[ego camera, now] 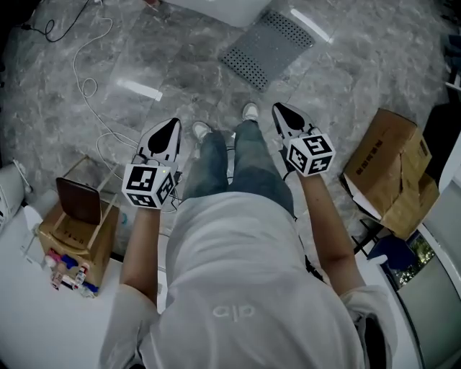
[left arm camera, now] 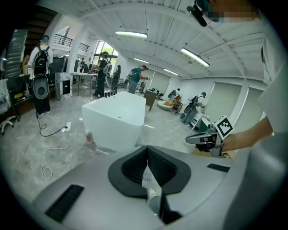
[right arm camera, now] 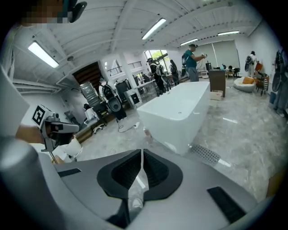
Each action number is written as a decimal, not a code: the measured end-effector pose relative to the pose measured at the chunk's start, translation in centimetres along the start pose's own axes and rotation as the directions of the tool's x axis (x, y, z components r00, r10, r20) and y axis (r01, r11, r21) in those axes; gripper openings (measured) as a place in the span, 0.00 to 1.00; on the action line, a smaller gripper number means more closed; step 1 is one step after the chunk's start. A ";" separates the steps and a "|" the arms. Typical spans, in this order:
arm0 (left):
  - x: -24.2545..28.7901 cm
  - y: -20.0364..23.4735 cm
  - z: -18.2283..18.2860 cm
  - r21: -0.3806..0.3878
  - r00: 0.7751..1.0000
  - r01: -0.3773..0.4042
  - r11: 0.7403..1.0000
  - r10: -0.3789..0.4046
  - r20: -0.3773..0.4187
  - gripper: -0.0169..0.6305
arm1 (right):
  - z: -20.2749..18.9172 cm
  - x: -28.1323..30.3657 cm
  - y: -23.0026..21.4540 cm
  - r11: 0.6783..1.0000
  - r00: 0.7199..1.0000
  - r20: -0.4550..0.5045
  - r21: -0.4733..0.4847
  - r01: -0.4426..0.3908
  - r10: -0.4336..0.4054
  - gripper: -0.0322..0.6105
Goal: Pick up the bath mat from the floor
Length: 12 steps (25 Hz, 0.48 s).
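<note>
Two grippers (ego camera: 171, 126) (ego camera: 279, 109), one bath mat (ego camera: 268, 47), two cardboard boxes (ego camera: 392, 173) (ego camera: 72, 234)

Open floor (ego camera: 180, 79) ahead — bathtub (ego camera: 223, 9) beyond

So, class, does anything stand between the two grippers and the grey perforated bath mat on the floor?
Nothing visible does. Only bare grey marbled floor lies between the shut left gripper, the shut right gripper and the grey perforated bath mat.

The head view's top edge cuts off the white bathtub (ego camera: 223, 9).
</note>
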<state>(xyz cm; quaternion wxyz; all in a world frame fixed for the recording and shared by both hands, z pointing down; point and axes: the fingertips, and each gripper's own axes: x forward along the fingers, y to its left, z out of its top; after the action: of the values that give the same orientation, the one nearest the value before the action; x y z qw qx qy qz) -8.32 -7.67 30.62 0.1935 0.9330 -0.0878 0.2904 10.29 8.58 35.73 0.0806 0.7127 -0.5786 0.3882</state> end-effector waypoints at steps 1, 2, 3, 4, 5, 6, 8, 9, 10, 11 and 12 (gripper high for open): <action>0.8 0.4 -0.6 -0.003 1.000 -0.008 1.000 0.008 -0.011 0.05 | -0.9 0.7 -0.8 1.000 1.000 -0.018 0.004 0.010 -0.010 0.09; 1.6 0.9 -1.3 -0.007 1.000 -0.016 1.000 0.016 -0.024 0.05 | -1.8 1.5 -1.6 1.000 0.999 -0.036 0.007 0.022 -0.022 0.09; 2.3 1.3 -1.9 -0.013 0.999 -0.024 1.000 0.023 -0.040 0.05 | -2.6 2.1 -2.5 0.999 0.998 -0.054 0.011 0.037 -0.036 0.09; 3.0 1.8 -2.6 -0.021 0.998 -0.032 0.999 0.031 -0.055 0.05 | -3.4 2.8 -3.3 0.999 0.996 -0.069 0.019 0.051 -0.049 0.09; 3.7 2.1 -3.2 -0.030 0.997 -0.039 0.999 0.037 -0.070 0.05 | -4.1 3.4 -4.0 0.998 0.995 -0.083 0.028 0.063 -0.061 0.09; 4.3 2.5 -3.9 -0.039 0.996 -0.046 0.998 0.043 -0.084 0.05 | -4.8 3.9 -4.7 0.997 0.993 -0.096 0.038 0.073 -0.070 0.09; 5.6 3.3 -5.4 -0.059 0.992 -0.060 0.996 0.054 -0.111 0.05 | -6.4 5.2 -6.1 0.994 0.989 -0.123 0.060 0.088 -0.080 0.11; 6.3 3.7 -6.2 -0.069 0.991 -0.067 0.995 0.058 -0.125 0.05 | -7.3 6.0 -6.7 0.993 0.987 -0.135 0.071 0.091 -0.081 0.12; 7.0 4.1 -7.0 -0.079 0.989 -0.072 0.994 0.061 -0.137 0.05 | -8.1 6.8 -7.4 0.992 0.986 -0.147 0.080 0.094 -0.081 0.14; 7.7 4.6 -7.9 -0.088 0.987 -0.075 0.993 0.062 -0.149 0.05 | -8.9 7.8 -8.2 0.991 0.984 -0.160 0.088 0.098 -0.083 0.16; 8.5 4.9 -8.7 -0.094 0.985 -0.078 0.992 0.062 -0.161 0.05 | -9.7 8.8 -8.9 0.990 0.981 -0.175 0.094 0.102 -0.085 0.20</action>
<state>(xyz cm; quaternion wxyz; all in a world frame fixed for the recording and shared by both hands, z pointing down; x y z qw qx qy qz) -7.18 -9.01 43.65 0.2361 0.8925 -0.1194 0.3653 14.02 10.20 51.01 0.1114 0.7064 -0.5147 0.4729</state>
